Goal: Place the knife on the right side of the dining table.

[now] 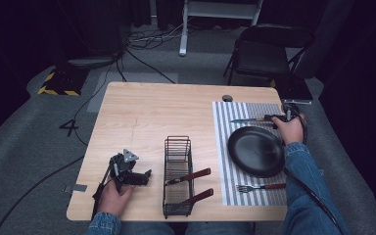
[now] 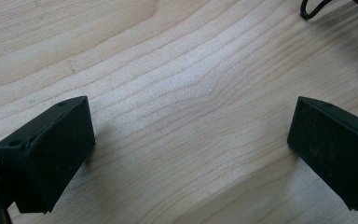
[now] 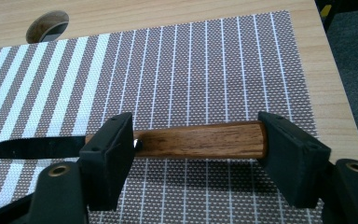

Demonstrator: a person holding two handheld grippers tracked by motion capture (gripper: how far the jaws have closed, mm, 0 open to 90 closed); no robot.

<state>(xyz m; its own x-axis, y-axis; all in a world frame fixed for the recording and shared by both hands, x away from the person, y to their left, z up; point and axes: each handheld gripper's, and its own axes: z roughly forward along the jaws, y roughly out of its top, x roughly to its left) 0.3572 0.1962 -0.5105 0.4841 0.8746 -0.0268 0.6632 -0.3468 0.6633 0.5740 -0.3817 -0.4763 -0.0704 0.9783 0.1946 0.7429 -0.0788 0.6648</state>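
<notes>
A wooden-handled knife [image 3: 214,140] lies flat on the striped placemat [image 3: 177,70], its serrated blade [image 3: 28,147] pointing left. My right gripper [image 3: 195,133] stands open with one jaw at each end of the handle, neither pad pressing on it. From above, the right gripper [image 1: 278,119] is at the mat's far right corner, with the knife [image 1: 248,120] just beyond the black plate [image 1: 254,151]. My left gripper [image 1: 144,176] rests open near the table's front left, and its jaws [image 2: 191,149] frame bare wood.
A black wire basket [image 1: 177,147] stands mid-table with two wooden-handled utensils [image 1: 193,175] sticking out to the right. A fork [image 1: 259,187] lies on the placemat [image 1: 223,142] in front of the plate. A cable hole [image 1: 227,98] is at the far edge, and a chair [image 1: 264,54] stands beyond the table.
</notes>
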